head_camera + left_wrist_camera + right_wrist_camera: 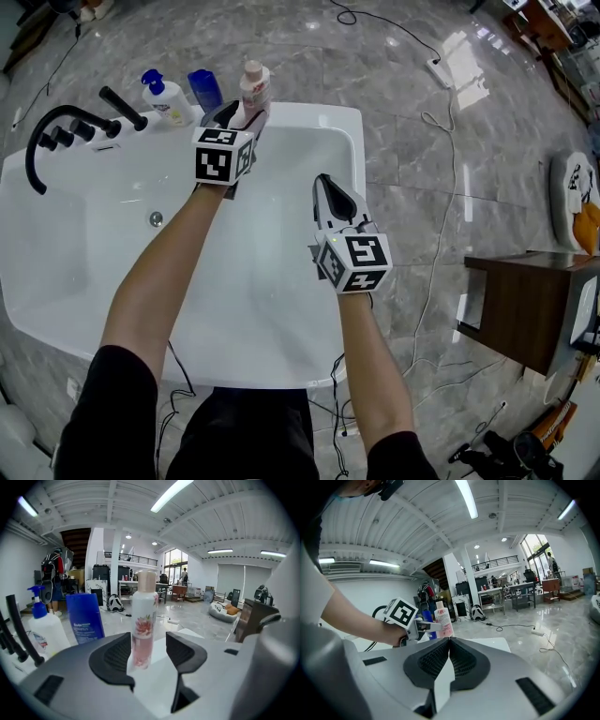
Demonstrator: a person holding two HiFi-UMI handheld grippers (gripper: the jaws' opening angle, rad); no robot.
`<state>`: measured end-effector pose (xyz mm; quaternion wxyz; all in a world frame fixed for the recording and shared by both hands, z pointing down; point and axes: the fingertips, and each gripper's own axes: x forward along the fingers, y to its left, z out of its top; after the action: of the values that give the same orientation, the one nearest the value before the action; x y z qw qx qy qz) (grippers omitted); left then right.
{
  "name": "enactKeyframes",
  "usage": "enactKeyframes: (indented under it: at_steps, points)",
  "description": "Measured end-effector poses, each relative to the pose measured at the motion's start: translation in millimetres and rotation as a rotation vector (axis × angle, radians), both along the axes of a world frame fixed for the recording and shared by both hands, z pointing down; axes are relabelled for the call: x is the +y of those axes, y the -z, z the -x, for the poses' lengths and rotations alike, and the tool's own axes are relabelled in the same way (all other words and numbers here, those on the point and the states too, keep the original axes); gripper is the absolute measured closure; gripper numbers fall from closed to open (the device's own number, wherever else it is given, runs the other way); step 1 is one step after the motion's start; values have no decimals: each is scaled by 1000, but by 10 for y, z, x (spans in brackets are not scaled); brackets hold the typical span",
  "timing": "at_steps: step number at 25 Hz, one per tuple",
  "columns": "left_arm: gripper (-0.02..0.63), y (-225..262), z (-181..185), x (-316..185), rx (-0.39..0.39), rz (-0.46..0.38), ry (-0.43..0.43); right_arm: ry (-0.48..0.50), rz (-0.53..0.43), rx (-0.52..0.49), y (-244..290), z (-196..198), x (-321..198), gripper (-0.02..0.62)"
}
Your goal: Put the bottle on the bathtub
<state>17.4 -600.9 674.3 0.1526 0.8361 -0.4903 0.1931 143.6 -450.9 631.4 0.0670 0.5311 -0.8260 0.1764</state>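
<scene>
Standing straight up on the bathtub (330, 118) rim, the flowery bottle (143, 620) sits between the left gripper's (242, 114) apart jaws. The right gripper (325, 184) is farther away, pinched together on nothing.

Blue bottle (204, 91) and pump bottle (164, 98) crowd left of the pink bottle (254, 84); bathtub rim (323, 114) rightward open.

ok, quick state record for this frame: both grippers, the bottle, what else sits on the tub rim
left gripper: jaws apart, one on each side of the floral bottle; a gap shows at the right jaw
floral bottle: upright on the far corner of the bathtub rim
right gripper: jaws together, nothing between them, held over the basin
also on rim: blue bottle, white pump bottle, black faucet
</scene>
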Motion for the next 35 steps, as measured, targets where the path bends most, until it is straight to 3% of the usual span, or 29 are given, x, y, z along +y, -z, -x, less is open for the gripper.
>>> enactKeyframes:
  at_steps: [10,19,23,35]
  points:
    - [380,812,130,994,88,-33,-28,-50,-8,-17,547,-261,462,571]
    - [380,1645,146,1993,82,-68,-91,-36,-29,-35,1262,-107,1096,571]
    - [380,1968,221,2397,140,-65,-65,-8,-47,-26,1562,-40,1430,571]
    - [397,2751,442,3505,180,-94,-102,35,-102,-60,2277,48,2345,571]
